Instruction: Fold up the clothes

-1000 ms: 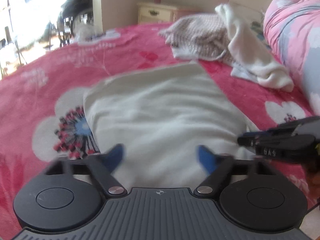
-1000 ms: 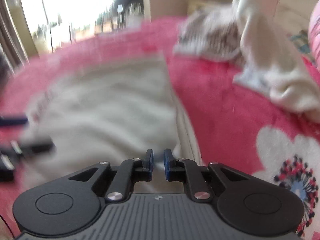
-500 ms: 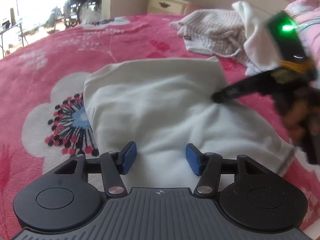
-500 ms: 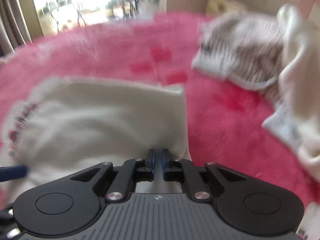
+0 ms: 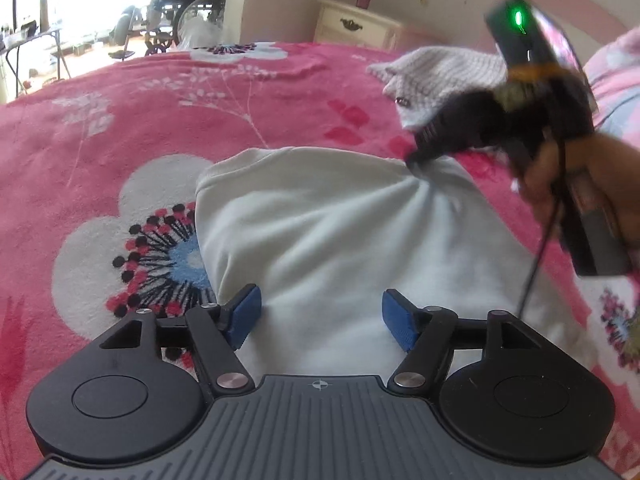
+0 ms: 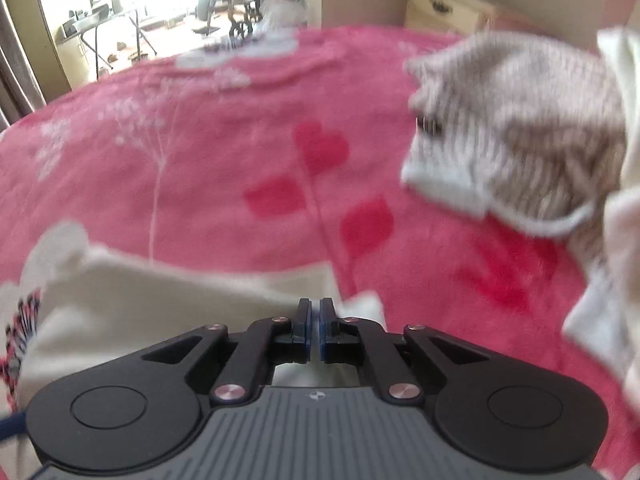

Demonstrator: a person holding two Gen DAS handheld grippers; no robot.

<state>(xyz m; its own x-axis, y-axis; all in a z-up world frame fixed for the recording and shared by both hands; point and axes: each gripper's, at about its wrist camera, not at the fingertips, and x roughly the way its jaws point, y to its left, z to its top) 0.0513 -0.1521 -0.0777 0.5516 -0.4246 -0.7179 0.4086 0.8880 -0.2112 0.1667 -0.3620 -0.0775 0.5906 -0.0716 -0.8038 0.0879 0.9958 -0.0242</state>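
Note:
A white garment (image 5: 320,220) lies folded on the pink flowered blanket (image 5: 120,120). My left gripper (image 5: 320,316) hovers over its near edge; its jaws are opening, and the blue pads stand apart with cloth below them, not pinched. My right gripper (image 5: 414,156) is shut on the garment's far right corner, and wrinkles fan out from the pinch. In the right wrist view, the right gripper (image 6: 315,320) has its pads nearly together on the white garment (image 6: 160,300). A hand (image 5: 592,176) holds it.
A beige knitted garment (image 6: 520,128) and another white piece (image 6: 616,240) lie heaped at the back right of the bed. A cream nightstand (image 5: 356,24) stands behind, and a pink pillow (image 5: 616,64) is at the far right.
The right gripper has travelled across the garment from its near side to the far right corner, dragging cloth with it. The left gripper's jaws stand wider than half a second ago.

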